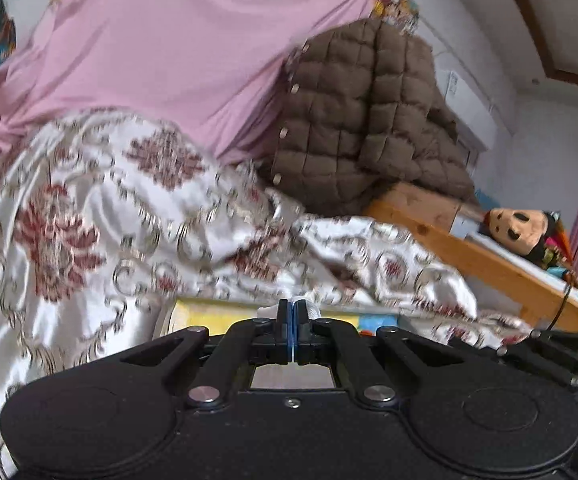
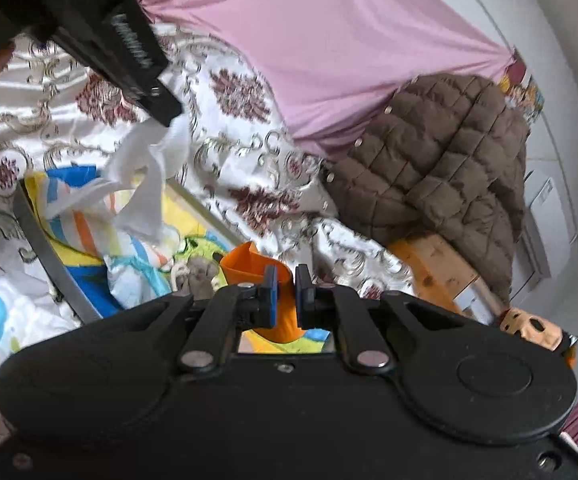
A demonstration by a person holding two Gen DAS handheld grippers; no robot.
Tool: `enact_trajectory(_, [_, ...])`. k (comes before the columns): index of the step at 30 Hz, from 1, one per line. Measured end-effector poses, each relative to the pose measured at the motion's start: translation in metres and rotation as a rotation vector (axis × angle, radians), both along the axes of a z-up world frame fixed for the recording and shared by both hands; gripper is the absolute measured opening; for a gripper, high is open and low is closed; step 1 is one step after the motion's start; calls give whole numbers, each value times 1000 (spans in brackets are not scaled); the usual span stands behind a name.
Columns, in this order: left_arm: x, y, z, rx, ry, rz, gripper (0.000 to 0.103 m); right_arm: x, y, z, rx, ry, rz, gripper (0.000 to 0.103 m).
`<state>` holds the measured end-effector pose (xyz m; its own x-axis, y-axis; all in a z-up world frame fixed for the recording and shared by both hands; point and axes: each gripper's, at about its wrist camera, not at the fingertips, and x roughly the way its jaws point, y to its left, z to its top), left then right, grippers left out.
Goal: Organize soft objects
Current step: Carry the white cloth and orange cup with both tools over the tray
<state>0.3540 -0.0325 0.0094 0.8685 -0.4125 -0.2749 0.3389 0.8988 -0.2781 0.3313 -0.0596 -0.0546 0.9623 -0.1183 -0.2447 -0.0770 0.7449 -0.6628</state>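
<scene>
Two hand-held grippers work over a bed covered by a white satin bedspread (image 1: 101,208) with maroon medallions.

Left gripper (image 1: 292,312): fingers pressed together, pinching a thin white cloth (image 2: 149,168). In the right wrist view the cloth hangs from the tips of that gripper (image 2: 169,120) in crumpled, twisted strips, trailing down to a colourful open container (image 2: 69,272) that lies on the bedspread near the front edge of the bed. The container's exact type cannot be told.

Right gripper (image 2: 286,284): fingers slightly apart, with an orange fabric piece (image 2: 249,264) showing in the gap; whether they grip it or merely frame it cannot be told.

Handling, as judged: the white cloth appears very light, limp and without stiffness. It will sag and swing from any single pinch point, and loose tails may catch on the container's rim. A hold near a bunched fold or corner, not a single thin edge, should slip less. It does not look fragile. The satin beneath looks slippery, so anything laid on it may slide.

Other soft items: a brown quilted jacket (image 1: 369,120) draped over the wooden bed frame (image 1: 469,248) at the far corner, a pink sheet (image 1: 169,40) behind it, and a plush doll (image 1: 517,228) lying on the frame's far side.
</scene>
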Motion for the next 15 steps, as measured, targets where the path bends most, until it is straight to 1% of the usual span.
enact_trajectory(5, [18, 2, -26, 29, 86, 20, 0, 15, -2, -9, -3, 67, -25, 3])
enact_trajectory(10, [34, 2, -42, 67, 171, 46, 0, 20, 0, -14, -14, 135, -50, 3])
enact_trajectory(15, [45, -4, -59, 135, 259, 44, 0, 25, 1, -19, -25, 188, -57, 4])
